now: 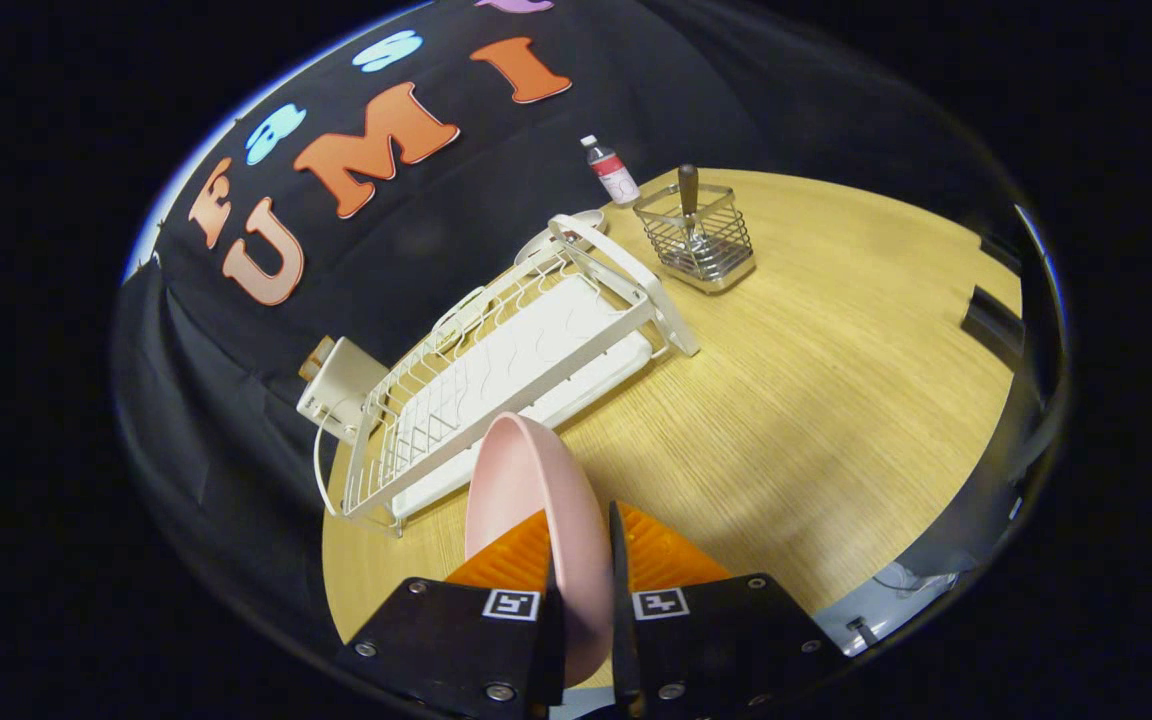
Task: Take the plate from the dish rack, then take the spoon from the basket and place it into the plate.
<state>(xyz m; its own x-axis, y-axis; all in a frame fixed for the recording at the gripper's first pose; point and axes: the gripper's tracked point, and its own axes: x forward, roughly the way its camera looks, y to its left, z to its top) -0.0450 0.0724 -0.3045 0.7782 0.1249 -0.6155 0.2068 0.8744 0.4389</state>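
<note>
Legible text: none.

Item 1. Markers, 2, square, black-and-white block pattern, no letters or digits. 1 marker (511,604) stands on the left finger block of the gripper (581,545), the other marker (659,603) on the right finger block. Both fingers press on the rim of the plate (526,480), which stands on edge between them.

Item 2. Label (619,181), red and white, wrapped around the bottle (611,172) beyond the rack (526,340). Print too small to read.

Item 3. Box (341,385), white, at the rack's far-left end. Faint dark mark on its lower edge, too small to read.
</note>
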